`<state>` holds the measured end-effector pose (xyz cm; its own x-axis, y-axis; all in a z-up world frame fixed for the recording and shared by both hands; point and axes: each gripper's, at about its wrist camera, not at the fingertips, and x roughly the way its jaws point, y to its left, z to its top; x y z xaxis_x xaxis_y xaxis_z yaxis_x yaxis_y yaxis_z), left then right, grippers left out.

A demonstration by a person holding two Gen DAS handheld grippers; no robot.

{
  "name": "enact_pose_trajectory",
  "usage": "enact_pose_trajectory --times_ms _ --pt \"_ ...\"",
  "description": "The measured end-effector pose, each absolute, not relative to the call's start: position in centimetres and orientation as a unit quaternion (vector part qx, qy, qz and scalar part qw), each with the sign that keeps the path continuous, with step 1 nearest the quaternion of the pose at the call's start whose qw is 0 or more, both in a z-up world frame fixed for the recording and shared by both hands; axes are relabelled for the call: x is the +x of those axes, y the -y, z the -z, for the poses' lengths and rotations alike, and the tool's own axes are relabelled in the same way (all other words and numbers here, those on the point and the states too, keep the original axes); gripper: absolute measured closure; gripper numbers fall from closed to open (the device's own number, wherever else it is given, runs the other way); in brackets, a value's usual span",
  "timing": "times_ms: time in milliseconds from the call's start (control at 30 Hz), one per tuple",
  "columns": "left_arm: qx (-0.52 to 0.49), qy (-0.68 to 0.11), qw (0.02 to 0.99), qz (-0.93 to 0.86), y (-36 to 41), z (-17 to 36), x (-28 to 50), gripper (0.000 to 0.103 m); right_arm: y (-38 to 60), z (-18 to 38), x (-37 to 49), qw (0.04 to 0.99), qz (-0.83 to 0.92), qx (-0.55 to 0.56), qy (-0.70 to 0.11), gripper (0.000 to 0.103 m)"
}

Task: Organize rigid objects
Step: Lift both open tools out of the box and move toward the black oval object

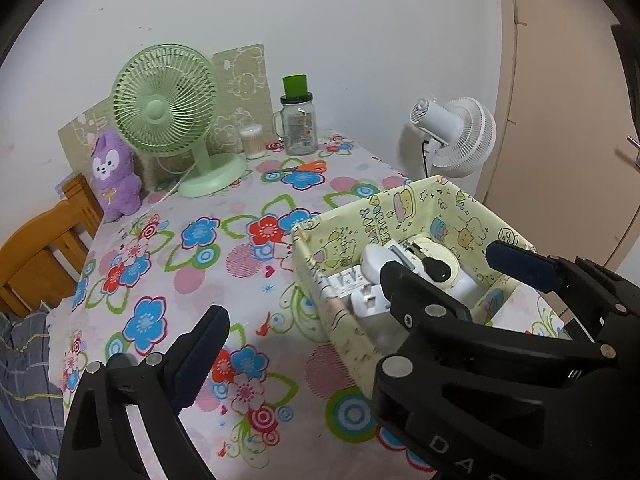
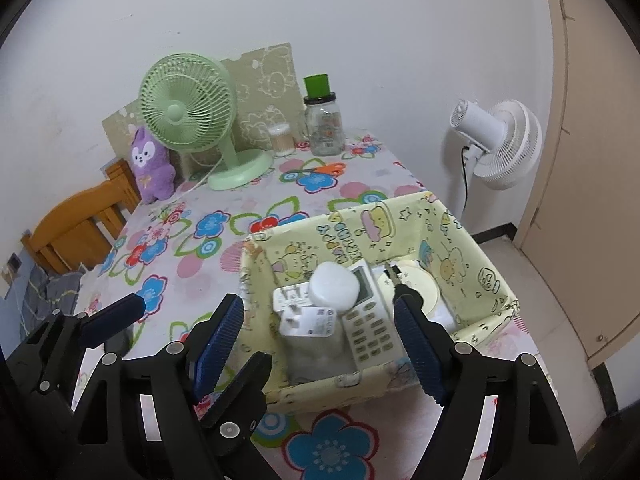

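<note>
Both the left gripper (image 2: 176,312) and right gripper (image 2: 320,344) are spread, empty. The soft-walled box (image 2: 472,248) could be snagged and dragged off the desk (image 2: 240,208) edge.

The tablecloth (image 2: 224,200) is printed with blue, red and pink flowers outlined in green on a pale ground. The box (image 2: 472,248) is pale yellow, patterned with cartoon figures. A white remote (image 2: 370,320) and white charger (image 2: 308,320) are seen inside. The desk fan (image 1: 164,108) is mint green; the far right fan (image 1: 460,136) is white. The plush (image 1: 112,172) is purple. The scissors (image 1: 312,167) are orange-handled. The jar (image 1: 297,128) is clear, capped green.
</note>
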<state>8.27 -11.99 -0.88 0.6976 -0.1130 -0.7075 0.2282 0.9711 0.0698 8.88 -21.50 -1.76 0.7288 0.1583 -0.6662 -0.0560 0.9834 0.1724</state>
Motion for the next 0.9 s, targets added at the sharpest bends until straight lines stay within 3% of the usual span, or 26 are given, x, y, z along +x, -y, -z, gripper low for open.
enact_pose_trajectory --times_ms 900 --pt "0.050 -0.359 0.931 0.049 4.0 1.1 4.3 0.000 13.7 1.3 5.2 0.936 -0.075 0.038 -0.341 0.010"
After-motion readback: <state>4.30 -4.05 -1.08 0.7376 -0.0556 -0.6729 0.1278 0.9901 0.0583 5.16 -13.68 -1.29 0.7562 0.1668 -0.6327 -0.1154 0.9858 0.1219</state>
